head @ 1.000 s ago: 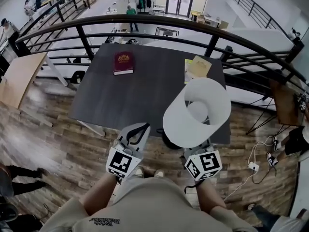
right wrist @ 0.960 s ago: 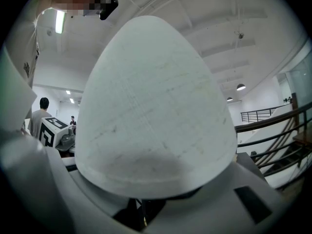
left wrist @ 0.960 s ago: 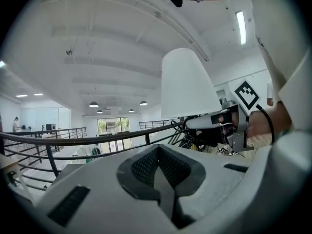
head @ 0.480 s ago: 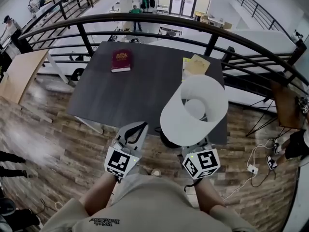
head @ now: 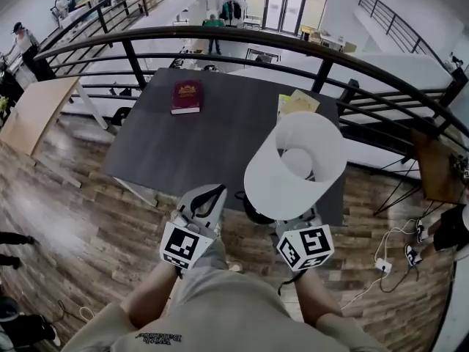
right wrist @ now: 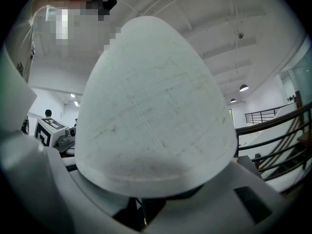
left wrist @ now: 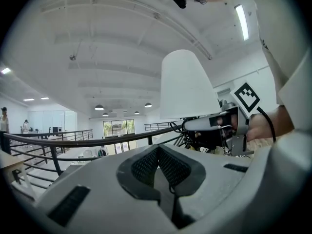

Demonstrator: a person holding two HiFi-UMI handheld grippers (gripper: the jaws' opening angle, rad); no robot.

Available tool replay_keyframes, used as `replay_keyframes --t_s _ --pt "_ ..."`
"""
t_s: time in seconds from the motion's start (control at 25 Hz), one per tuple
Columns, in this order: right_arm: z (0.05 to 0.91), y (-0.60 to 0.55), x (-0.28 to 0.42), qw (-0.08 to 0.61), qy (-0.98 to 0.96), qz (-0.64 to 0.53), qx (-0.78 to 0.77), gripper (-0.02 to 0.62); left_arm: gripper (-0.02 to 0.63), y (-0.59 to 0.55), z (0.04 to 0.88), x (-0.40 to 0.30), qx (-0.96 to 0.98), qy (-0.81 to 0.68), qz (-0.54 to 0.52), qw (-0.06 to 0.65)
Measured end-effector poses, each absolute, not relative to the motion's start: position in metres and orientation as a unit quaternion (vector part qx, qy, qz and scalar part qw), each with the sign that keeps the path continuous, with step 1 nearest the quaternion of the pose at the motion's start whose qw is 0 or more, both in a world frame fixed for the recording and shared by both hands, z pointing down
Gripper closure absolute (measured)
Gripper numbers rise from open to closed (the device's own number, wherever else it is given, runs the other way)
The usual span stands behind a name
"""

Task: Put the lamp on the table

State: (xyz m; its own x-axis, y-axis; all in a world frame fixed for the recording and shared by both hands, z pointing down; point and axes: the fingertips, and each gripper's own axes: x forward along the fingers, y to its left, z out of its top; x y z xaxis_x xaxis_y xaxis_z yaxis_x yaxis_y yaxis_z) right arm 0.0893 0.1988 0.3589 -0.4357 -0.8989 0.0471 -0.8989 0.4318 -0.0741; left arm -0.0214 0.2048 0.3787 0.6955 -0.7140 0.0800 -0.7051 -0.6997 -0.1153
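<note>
1. Nearest in, the left gripper (head: pixel 205 200) hangs over the wooden floor (head: pixel 88 218), short of the table's near edge. Its jaws are pressed together with nothing between them, so it takes no part in the carry.
2. Just beside it, the right gripper (head: pixel 299 229) is clamped on the lamp (head: pixel 295 169), low down under the white shade. The shade hides the pads themselves, but the lamp is borne in the air by this gripper alone, tilted away from the person.
3. The lamp hangs over the table's near edge, toward its near right corner, and touches nothing.
4. The step in hand looks like the carry-in, with the set-down not yet begun.
5. The table (head: pixel 190 145) is bare along its near edge and through its middle.
6. Farther off, a red book (head: pixel 186 96) lies toward the far left corner and some yellowish papers (head: pixel 297 103) toward the far right corner. Both are well apart from the lamp.
7. Beyond the far edge runs a black railing (head: pixel 322 68).
8. The next move likely calls for bringing the lamp upright, lowering it onto the bare near-right part of the table until the base sits flat, and only then loosening the grip.
</note>
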Motion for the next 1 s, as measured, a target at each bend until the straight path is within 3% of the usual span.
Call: replay_keyframes --t_s 0.52,1.0 --pt "0.368 0.139 0.074 0.014 -0.849 0.044 0.527 0.492 0.601 0.141 0.384 -0.023 -0.924 0.375 -0.038 0.056" --pt "0.367 0.028 0.066 0.009 -0.842 0.043 0.538 0.492 0.601 0.021 0.396 -0.026 -0.933 0.355 -0.057 0.029"
